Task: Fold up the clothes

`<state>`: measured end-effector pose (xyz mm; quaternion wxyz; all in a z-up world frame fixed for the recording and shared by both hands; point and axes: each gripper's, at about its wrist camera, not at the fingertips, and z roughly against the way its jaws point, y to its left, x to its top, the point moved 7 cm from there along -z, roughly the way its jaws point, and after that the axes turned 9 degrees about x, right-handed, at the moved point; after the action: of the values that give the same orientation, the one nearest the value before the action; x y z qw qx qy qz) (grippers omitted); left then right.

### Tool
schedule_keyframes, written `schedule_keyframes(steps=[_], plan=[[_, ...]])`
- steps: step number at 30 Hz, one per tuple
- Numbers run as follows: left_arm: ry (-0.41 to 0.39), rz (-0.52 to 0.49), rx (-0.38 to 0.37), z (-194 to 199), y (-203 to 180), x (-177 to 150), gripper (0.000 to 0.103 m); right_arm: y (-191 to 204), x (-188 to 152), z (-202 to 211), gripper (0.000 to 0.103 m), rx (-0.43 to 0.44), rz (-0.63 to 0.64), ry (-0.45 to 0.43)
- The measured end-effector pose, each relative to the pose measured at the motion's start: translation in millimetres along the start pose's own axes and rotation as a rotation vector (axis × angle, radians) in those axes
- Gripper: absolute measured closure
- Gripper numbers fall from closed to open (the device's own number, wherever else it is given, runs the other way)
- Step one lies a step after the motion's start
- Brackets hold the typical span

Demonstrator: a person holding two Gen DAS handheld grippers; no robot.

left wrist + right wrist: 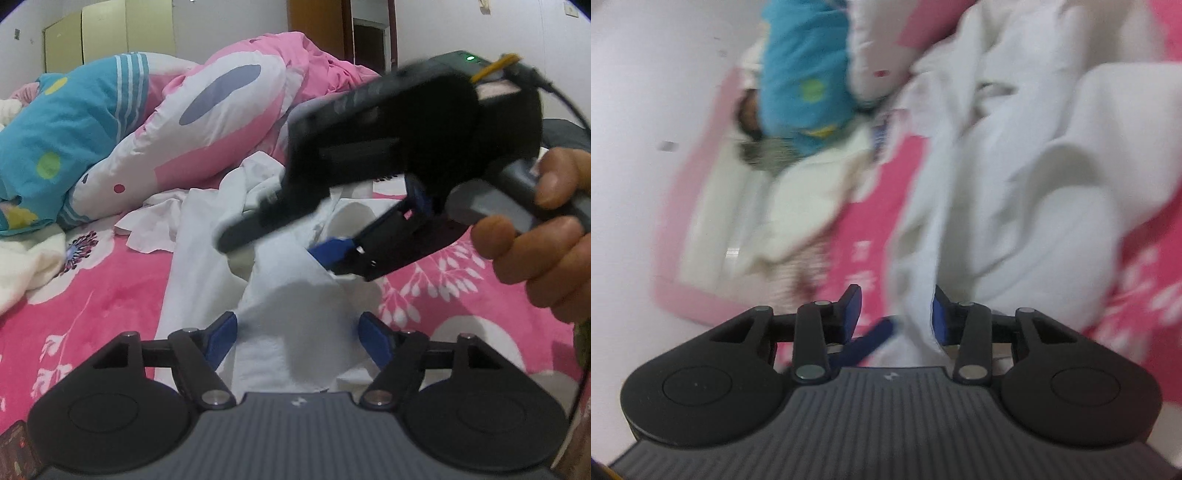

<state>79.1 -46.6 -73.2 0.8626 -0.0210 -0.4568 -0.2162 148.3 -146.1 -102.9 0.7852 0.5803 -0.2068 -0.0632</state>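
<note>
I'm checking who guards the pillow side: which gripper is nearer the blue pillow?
Left. The left gripper sits on the blue pillow's side of the white garment; the right gripper is farther across.

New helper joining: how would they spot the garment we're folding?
On the pink floral bedsheet, find the rumpled white garment lying in front of the left gripper. Unlike the cream blanket at the left, it is pure white.

Pink floral bedsheet, rumpled duvet, wardrobe
</note>
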Motion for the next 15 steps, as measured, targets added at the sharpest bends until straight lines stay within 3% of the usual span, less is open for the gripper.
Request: schedule_keyframes(steps=[3, 5, 7, 8, 11, 15], plan=[[0.006, 0.026, 0.008, -6, 3, 3, 0.031, 9, 0, 2, 0.066, 0.122, -0.049, -0.013], [0.009, 0.052, 0.001, -8, 6, 5, 0.045, 15, -2, 8, 0.066, 0.189, -0.07, -0.016], [0.021, 0.085, -0.023, -8, 10, 5, 0.087, 22, -7, 17, 0.066, 0.223, -0.063, -0.021], [0.032, 0.103, -0.037, -8, 12, 5, 0.098, 25, -10, 21, 0.066, 0.226, -0.057, -0.024], [0.023, 0.132, -0.041, 1, 15, 3, 0.099, 27, -17, 41, 0.065, 0.214, -0.032, -0.048], [-0.022, 0.074, -0.107, 33, 5, -4, 0.099, 29, -16, 85, 0.065, 0.097, 0.05, -0.137]])
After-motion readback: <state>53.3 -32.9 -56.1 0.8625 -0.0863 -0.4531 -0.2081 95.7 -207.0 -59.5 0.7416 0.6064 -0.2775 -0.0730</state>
